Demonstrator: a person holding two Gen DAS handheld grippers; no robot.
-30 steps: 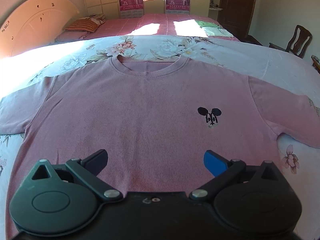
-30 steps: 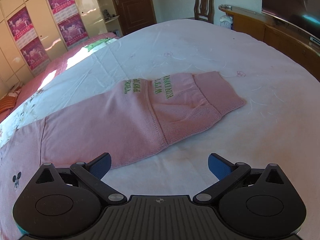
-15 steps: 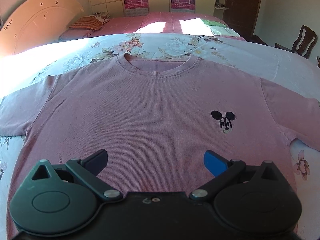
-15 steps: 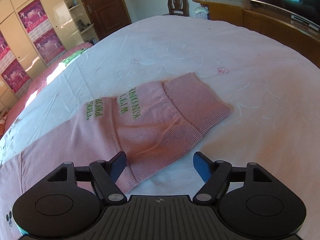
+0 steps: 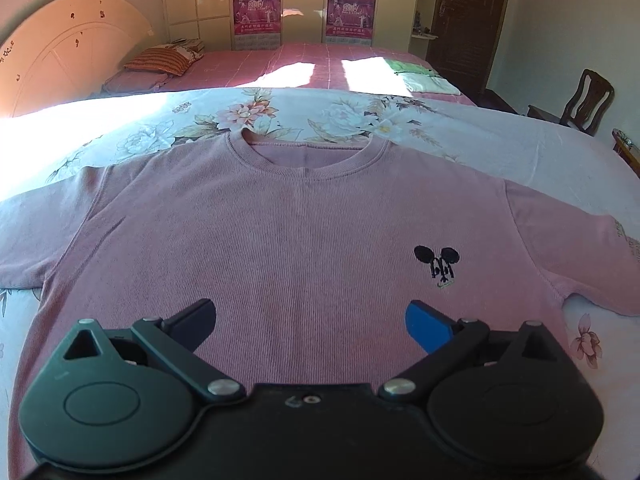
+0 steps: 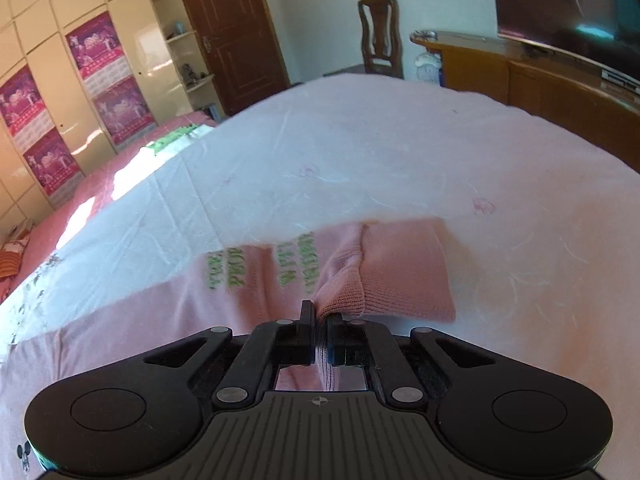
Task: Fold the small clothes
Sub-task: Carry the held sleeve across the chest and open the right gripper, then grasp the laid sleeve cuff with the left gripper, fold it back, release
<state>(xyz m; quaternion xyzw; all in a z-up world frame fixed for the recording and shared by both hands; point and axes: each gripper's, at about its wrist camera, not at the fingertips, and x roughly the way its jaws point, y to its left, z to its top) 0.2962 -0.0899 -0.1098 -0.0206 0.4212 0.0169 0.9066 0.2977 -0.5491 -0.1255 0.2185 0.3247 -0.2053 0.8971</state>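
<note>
While clamped on the near edge of the sleeve [image 6: 384, 276], right gripper [image 6: 319, 322] pinched tight, ribbed knit bunched between the pads. Left gripper [image 5: 310, 318] spread wide, gripping nothing, poised over the lower chest of the pink sweater [image 5: 280, 240].

Sweater lying flat, front up, on the floral bedspread [image 5: 500, 148], collar at twelve o'clock in the left wrist view, mouse emblem [image 5: 437, 261] toward three o'clock. Sleeve stretched out on the sheet from nine o'clock toward the centre of the right wrist view, cuff [image 6: 408, 268] at its far end.

To do the fold well, probably: lift only enough to clear the sheet, carry the sleeve in an arc across the chest, keep the fold line at the shoulder seam, let go only once flat. Advisable to pin the body with the free gripper against dragging.

Count: one sweater, two sleeves, two grippers, one emblem, one chair [image 5: 588, 100].
</note>
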